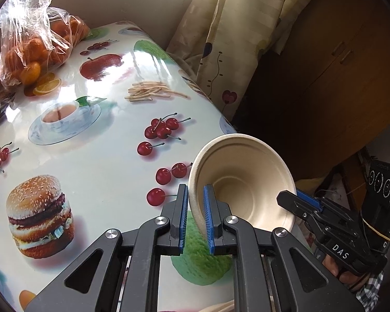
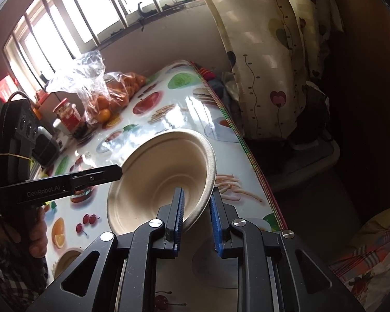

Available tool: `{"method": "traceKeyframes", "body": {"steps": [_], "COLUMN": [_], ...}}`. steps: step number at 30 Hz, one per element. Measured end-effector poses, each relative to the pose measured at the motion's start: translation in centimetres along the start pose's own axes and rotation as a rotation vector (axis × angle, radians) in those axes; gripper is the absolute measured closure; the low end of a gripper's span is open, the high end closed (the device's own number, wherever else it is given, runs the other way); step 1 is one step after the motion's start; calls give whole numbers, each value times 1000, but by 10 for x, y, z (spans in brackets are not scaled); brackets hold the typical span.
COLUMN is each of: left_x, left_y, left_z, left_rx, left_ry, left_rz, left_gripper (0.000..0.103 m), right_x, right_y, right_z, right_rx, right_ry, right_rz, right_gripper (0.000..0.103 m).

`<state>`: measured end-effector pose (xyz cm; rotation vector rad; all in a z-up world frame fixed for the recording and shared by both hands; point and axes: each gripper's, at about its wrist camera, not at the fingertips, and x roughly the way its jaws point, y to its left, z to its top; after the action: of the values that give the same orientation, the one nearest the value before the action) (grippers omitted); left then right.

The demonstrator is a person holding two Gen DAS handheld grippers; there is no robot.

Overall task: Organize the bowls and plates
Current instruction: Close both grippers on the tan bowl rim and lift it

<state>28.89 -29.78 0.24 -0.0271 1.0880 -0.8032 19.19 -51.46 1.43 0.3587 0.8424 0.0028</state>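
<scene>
bowl: beige paper bowl [image 1: 243, 179] held tilted in the air over desk's right edge, mouth toward cams
left claw [image 1: 196, 215]: clamped on bowl's left rim, wall betw blue pads
right claw [image 2: 196, 217]: clamped on opposite rim
edge: desk [image 1: 96, 156] drops off just right of bowl; curtain [image 1: 221, 39] & dark wood cabinet [image 1: 338, 59] beyond
room: fruit-print cloth bare thru the middle
writing: "DAS" on right claw body, "GenRobot.AI" on left
around: bag of oranges [image 1: 36, 44] far corner; red-lid jar [image 2: 69, 115] nr window; 2nd bowl [image 2: 67, 260] on desk's near side
</scene>
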Motion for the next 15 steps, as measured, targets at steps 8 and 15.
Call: {"method": "traceKeyframes", "body": {"steps": [8, 15], "left_x": [0, -4], "left_y": [-1, 0], "left_z": [-1, -1], "left_rx": [-10, -14], "left_ry": [2, -3], "left_rz": [-5, -3], "left_gripper": [90, 90], "right_x": [0, -2], "right_y": [-1, 1], "right_z": [-1, -2], "right_rx": [14, 14], "right_ry": [6, 4], "right_rz": [-6, -3], "right_gripper": [84, 84]}}
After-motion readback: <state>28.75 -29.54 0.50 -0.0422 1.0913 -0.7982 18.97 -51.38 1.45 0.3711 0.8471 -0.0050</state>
